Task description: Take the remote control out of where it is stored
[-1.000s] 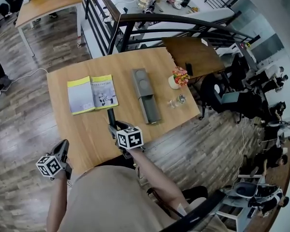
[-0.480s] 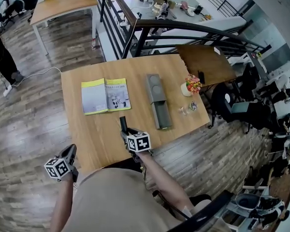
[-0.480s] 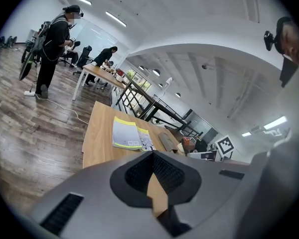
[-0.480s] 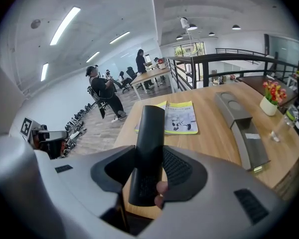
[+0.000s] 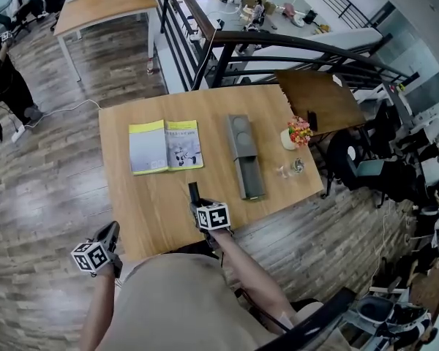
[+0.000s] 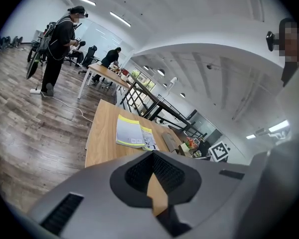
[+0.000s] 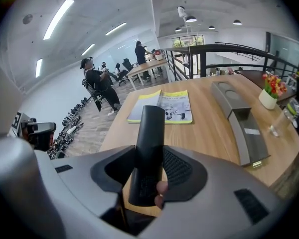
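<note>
Lowered R tongs (image 7: 148, 177) w/ remote control (image 7: 150, 128) clamped, over table (image 5: 155, 205).

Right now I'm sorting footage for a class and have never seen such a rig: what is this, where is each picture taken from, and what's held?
No robot: a person holds a hand-held gripper in each hand. One picture comes from a camera on the person's head, looking down at a wooden table. The other two come from a camera riding on each hand-held gripper. On the table lie an open booklet, a grey storage box with its drawer pulled out, and a pot of flowers. The right hand-held gripper is closed on a black remote control over the table's near edge. The left hand-held gripper, off the table, is shut and empty.
</note>
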Demonstrator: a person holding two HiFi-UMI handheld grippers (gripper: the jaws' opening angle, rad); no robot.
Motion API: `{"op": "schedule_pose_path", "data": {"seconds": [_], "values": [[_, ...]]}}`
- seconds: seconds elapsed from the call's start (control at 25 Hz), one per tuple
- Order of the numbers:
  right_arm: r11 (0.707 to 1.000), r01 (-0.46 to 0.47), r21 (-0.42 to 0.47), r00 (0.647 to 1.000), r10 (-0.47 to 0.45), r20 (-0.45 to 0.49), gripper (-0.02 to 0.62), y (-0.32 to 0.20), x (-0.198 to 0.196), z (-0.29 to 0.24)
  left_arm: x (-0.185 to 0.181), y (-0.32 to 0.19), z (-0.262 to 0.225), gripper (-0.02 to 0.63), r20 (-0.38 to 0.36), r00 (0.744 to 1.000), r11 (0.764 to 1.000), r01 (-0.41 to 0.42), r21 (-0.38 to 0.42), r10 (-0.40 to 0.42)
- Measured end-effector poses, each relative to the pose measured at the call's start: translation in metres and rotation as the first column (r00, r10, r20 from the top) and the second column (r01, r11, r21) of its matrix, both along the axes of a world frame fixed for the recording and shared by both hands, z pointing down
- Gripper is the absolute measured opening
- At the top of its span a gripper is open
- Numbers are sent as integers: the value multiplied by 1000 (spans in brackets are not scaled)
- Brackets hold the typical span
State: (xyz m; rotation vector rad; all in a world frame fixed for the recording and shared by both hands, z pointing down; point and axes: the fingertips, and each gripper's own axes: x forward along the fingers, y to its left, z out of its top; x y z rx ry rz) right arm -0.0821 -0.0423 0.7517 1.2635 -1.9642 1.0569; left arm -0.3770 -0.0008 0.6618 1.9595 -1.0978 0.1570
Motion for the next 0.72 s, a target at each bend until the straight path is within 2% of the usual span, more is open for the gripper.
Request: {"op": "schedule_pose_path", "data": {"seconds": [0.28,0.72], "values": [[999,41,-34,999,-42,-22,178,-8,15,3,21,-12,-2,3,3,1000,1000,19,-25,-19],[988,131,-79,990,-134,-37,178,-36,23,31,61,-38,-7,3,14,999,999,39,-22,-39]]}}
